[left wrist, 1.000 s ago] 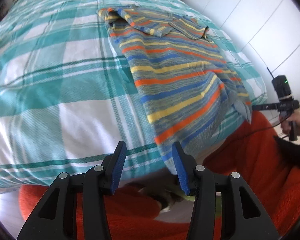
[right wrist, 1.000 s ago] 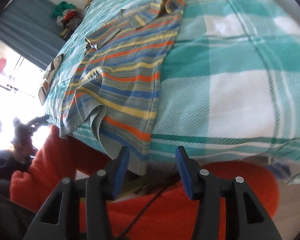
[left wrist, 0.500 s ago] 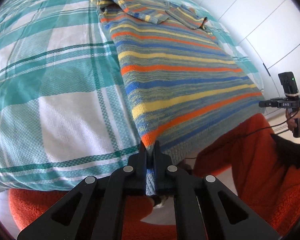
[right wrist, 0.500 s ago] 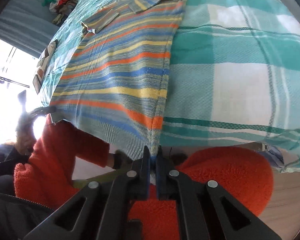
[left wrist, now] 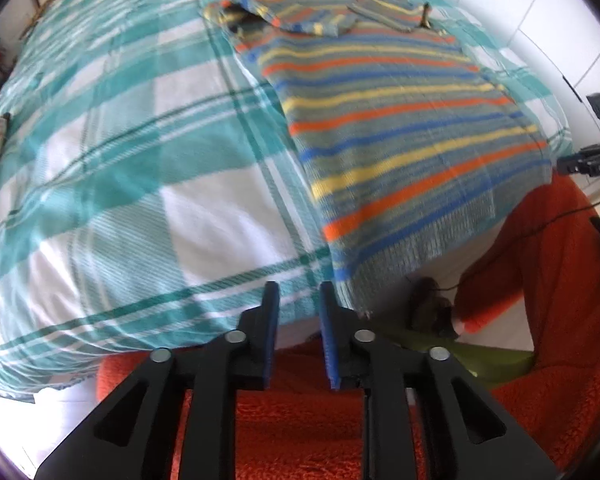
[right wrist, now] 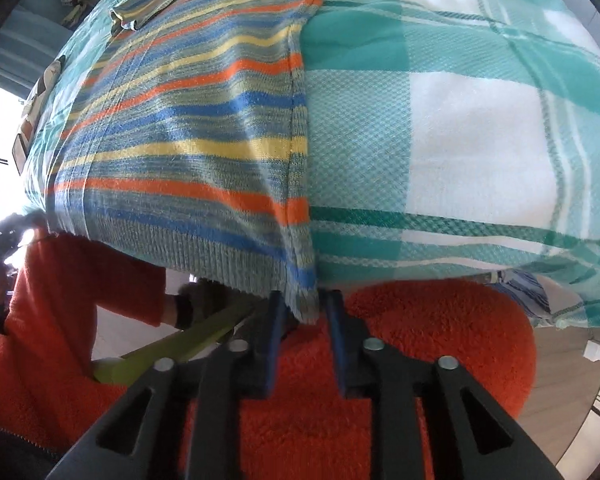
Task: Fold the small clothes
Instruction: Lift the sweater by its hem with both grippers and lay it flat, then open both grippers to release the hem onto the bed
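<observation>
- Left wrist view: the left claw (left wrist: 299, 300) sits low in the middle, its two blue-padded fingers (left wrist: 271, 312) spread apart with nothing between them.
- A striped sweater (left wrist: 384, 120) lies flat on the bed (left wrist: 120, 168), on the right half of the view. Its bands are grey, blue, orange and yellow.
- The sweater's ribbed hem hangs over the near edge of the bed, just right of the claw. The nearest hem corner is close beside the right finger; whether they touch is not clear.
- At the far end, the sleeves lie folded in across the sweater's chest.
- The bed wears a teal and white plaid cover. This view is somewhat blurred.
- Orange fleece clothing (left wrist: 560, 280) fills the bottom and right. At the far right edge, part of the other tool shows.
- Right wrist view: the right claw (right wrist: 302, 304) is also spread, its blue fingers (right wrist: 274, 320) a little apart.
- The sweater (right wrist: 188, 128) covers the left half of the bed (right wrist: 460, 120). Its near hem corner hangs down between the two fingers, which are not pressed onto it.
- A side seam runs up from that corner along the sweater's right edge.
- Orange fleece (right wrist: 440, 332) lies below the claw, with a green strip (right wrist: 160, 356) to the left.
</observation>
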A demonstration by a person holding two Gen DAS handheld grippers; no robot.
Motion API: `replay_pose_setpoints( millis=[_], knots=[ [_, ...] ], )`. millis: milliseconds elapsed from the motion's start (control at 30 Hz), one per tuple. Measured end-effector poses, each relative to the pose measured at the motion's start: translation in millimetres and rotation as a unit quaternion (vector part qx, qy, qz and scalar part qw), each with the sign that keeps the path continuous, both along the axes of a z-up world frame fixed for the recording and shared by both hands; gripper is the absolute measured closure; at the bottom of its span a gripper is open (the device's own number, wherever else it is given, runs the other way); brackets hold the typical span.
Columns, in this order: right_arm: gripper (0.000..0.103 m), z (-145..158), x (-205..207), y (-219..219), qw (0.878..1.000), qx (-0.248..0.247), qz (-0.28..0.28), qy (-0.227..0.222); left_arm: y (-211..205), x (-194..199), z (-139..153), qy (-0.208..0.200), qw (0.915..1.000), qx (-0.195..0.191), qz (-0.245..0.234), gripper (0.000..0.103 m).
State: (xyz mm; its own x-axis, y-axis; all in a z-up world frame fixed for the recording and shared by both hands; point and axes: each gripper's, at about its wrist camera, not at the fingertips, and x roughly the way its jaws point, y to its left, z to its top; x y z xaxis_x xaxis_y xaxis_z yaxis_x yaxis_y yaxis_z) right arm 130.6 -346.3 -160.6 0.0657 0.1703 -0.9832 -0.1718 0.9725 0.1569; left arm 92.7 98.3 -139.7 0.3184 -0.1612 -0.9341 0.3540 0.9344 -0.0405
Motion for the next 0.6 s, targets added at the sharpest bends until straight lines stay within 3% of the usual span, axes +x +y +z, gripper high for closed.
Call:
replay_pose_setpoints(
  millis=[67,100,167,233,333,467,500,600],
  knots=[
    [0.069,34,2,4,0.999,-0.027,0.021,-0.036,-3,6,25,-0.048,0.9986,-0.016,0.017,0.035],
    [0.069,52,4,9,0.997,-0.031,0.03,-0.058,-8,11,34,-0.071,0.9968,-0.027,0.025,0.027],
    [0.063,81,14,24,0.994,-0.019,0.047,-0.1,-26,26,43,-0.096,0.9932,-0.061,0.026,0.025],
    [0.044,94,29,47,0.988,0.003,0.067,-0.14,-49,44,39,-0.104,0.9915,-0.075,0.018,0.024],
    [0.042,74,58,87,0.98,0.046,0.086,-0.172,-91,69,9,-0.1,0.9934,-0.055,0.008,0.024],
    [0.044,-2,78,105,0.989,0.05,0.079,-0.116,-109,61,-51,-0.044,0.9988,0.022,-0.009,0.026],
    [0.048,-16,72,100,0.992,0.038,0.076,-0.095,-105,47,-52,-0.055,0.9981,0.025,-0.016,0.025],
    [0.05,-12,50,86,0.993,0.03,0.085,-0.072,-89,7,-44,-0.061,0.9962,0.046,-0.043,0.021]
  ],
)
